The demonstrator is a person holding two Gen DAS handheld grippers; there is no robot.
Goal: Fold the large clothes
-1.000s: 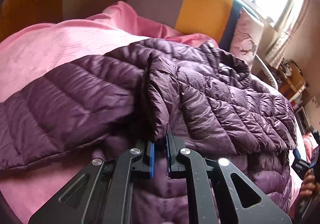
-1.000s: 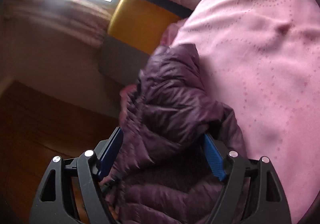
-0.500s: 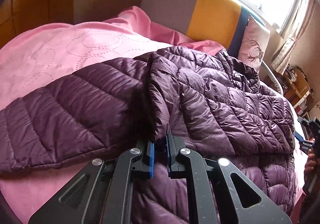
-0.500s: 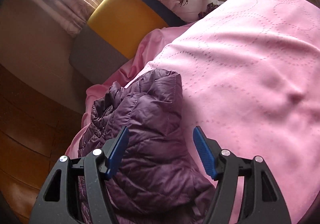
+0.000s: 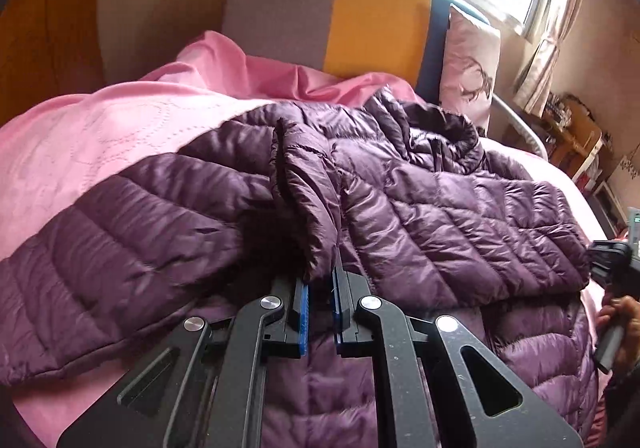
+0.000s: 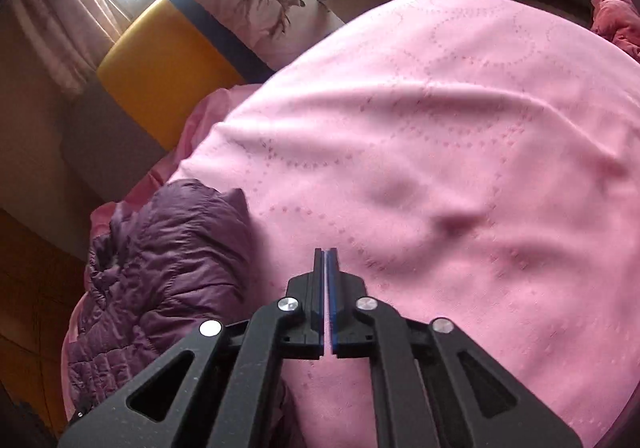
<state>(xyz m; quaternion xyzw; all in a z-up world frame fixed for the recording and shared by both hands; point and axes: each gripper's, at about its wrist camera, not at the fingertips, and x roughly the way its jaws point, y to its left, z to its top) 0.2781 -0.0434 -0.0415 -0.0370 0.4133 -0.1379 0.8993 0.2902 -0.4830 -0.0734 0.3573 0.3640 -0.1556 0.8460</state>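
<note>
Purple puffer jacket [image 5: 400, 207] lies spread across the pink bedspread [image 6: 440, 147], one panel turned over its middle. Left gripper [image 5: 319, 312] is pinched nearly closed on that panel's edge. Right gripper [image 6: 327, 304] is fully closed on nothing — over bare bedspread, jacket just beside it. Risks: slick padded shell slipping out of the thin pinch; a one-handed pull dragging the fold askew — far side unheld.

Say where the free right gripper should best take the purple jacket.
Probably the jacket's puffy folded edge lying on the pink bedspread, approached from the bare bedspread side. That raised edge gives the jaws something to pinch, and the right gripper, shut on nothing, sits just beside it.
</note>
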